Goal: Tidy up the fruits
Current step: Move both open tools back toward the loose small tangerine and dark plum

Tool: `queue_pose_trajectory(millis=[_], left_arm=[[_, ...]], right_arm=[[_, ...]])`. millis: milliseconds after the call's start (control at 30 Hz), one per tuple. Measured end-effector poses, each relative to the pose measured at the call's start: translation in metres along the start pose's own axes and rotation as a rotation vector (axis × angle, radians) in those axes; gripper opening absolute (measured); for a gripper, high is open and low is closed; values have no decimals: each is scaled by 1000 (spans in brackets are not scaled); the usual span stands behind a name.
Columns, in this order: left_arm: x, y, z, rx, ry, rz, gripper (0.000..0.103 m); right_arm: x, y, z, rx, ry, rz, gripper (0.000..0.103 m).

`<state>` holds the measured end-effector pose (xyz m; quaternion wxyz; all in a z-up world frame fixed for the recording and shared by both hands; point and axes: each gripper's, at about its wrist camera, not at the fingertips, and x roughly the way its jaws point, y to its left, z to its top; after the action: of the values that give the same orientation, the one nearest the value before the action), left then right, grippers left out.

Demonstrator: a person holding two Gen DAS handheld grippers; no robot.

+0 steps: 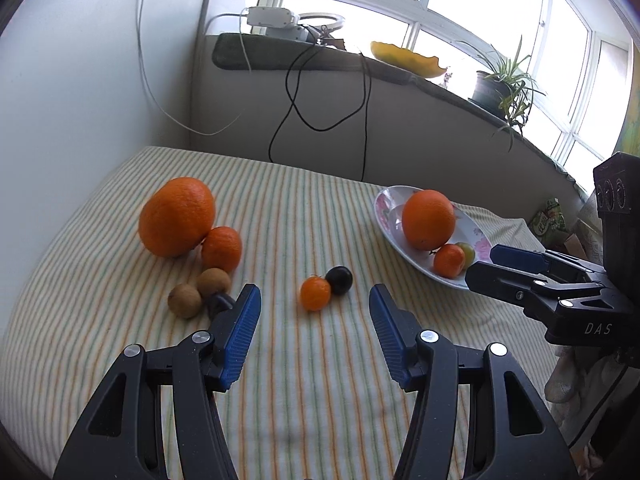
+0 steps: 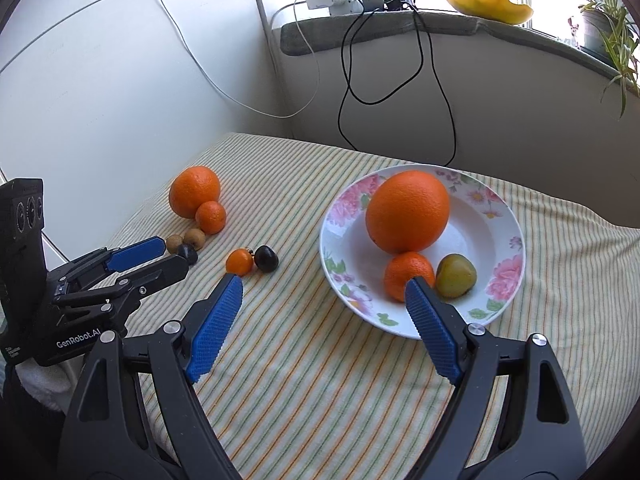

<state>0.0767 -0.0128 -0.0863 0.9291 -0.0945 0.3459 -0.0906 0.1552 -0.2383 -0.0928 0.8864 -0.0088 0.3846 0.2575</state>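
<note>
Both the left gripper [image 1: 315, 303] and the right gripper [image 2: 324, 285] are spread, empty. On the floral plate [image 2: 505, 216], the big orange [image 2: 407, 211] leans its long axis up-right, half hiding a mandarin [image 2: 404, 274].

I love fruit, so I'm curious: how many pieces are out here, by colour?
Orange: 5, two large, three small
Brown: 2
Dark, near black: 2
Yellow-green: 1
Total: 10

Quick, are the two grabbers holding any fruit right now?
Left gripper: open, holding nothing.
Right gripper: open wide, holding nothing.
</note>
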Motion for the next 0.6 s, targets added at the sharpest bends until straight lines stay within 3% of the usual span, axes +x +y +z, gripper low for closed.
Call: queue_pose_trajectory(millis=[533, 600], left_arm=[[-12, 49, -16, -62, 17, 54, 56], [-11, 54, -18, -68, 21, 57, 56]], right_arm=[[22, 44, -5, -78, 37, 97, 86], [25, 48, -5, -84, 46, 106, 81]])
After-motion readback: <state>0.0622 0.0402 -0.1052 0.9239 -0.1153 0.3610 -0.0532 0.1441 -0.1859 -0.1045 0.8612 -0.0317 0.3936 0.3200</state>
